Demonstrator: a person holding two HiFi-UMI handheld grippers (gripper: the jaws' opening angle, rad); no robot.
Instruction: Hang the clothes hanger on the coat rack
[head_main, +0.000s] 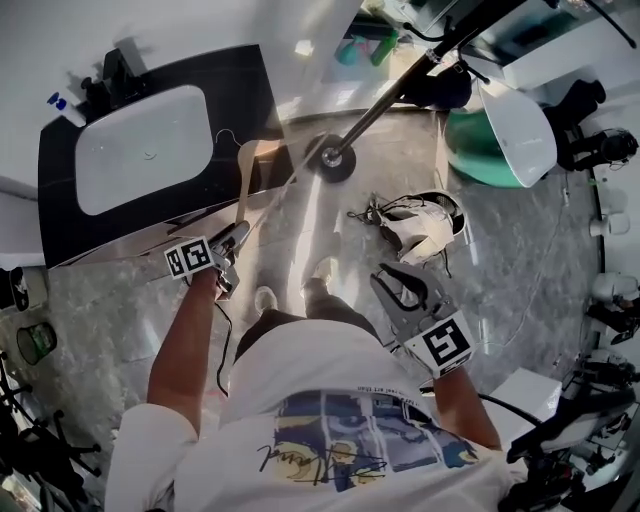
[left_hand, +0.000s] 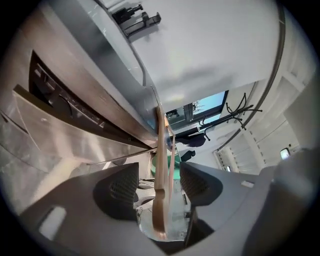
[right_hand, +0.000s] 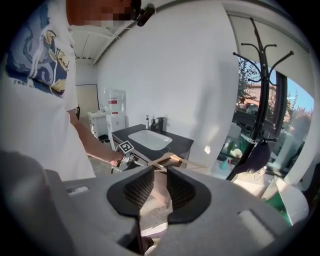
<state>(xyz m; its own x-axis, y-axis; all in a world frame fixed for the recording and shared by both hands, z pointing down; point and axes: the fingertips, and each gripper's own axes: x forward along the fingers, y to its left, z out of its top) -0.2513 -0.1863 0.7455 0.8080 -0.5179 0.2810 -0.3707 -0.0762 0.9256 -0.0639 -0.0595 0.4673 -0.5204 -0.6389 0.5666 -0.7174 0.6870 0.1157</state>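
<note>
Hanger (head_main: 245, 185): pale flat wood with a thin wire hook, at the front corner of the glossy dark counter (head_main: 250, 80), well apart from the coat rack (head_main: 400, 85).
Left gripper (head_main: 232, 240): jaws wide, ribbed pads flank the hanger's arm without pressing.
Right gripper (right_hand: 159, 187): jaws apart, empty.
Coat rack: slim dark pole, round base.
Unclear: whether the hook rests on the counter.
</note>
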